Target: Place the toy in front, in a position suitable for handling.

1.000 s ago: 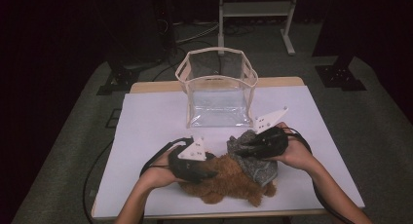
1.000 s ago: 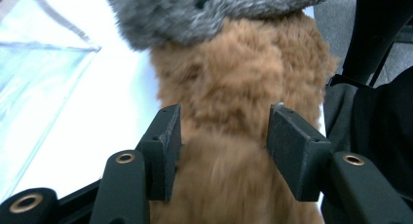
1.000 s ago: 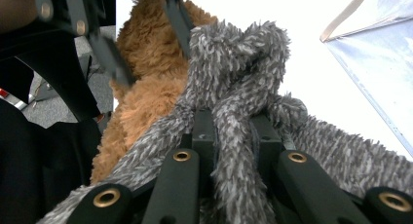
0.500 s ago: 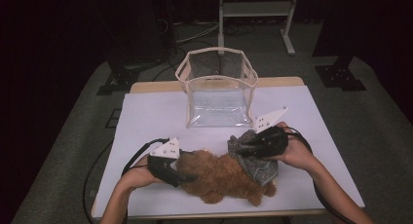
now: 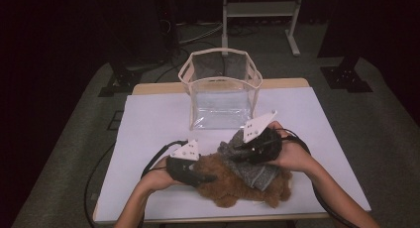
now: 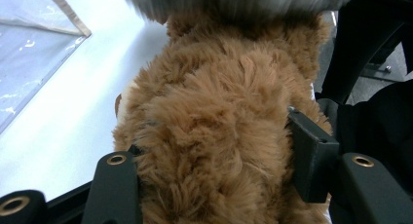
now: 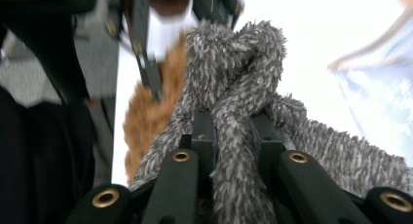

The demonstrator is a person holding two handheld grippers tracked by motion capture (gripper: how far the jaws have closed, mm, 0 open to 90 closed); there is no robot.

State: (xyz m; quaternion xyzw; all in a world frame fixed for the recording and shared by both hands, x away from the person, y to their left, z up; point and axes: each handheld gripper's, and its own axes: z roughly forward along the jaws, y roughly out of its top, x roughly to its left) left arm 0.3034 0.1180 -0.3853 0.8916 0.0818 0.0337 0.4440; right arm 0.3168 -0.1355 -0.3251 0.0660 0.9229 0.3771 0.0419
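Observation:
A brown fluffy plush toy (image 5: 237,188) lies near the front edge of the white table. Over its right half lies a grey fuzzy cloth (image 5: 250,169). My left gripper (image 5: 202,177) is at the plush's left end. In the left gripper view my left gripper (image 6: 214,156) is open, its jaws wide apart on either side of the brown plush (image 6: 219,112), touching the fur. My right gripper (image 5: 247,149) sits on top of the grey cloth. Seen from the right gripper view, my right gripper (image 7: 234,131) is shut on a bunched fold of the grey cloth (image 7: 243,73).
A clear plastic bag with a pale trim (image 5: 220,86) stands open at the back middle of the table. The white table cover (image 5: 148,124) is bare to the left and right of it. Cables trail from both grippers. Dark floor and a stand lie beyond.
My left gripper pulled away to the left, then came back right, and now straddles the plush's left end. The right gripper has stayed on the grey cloth.

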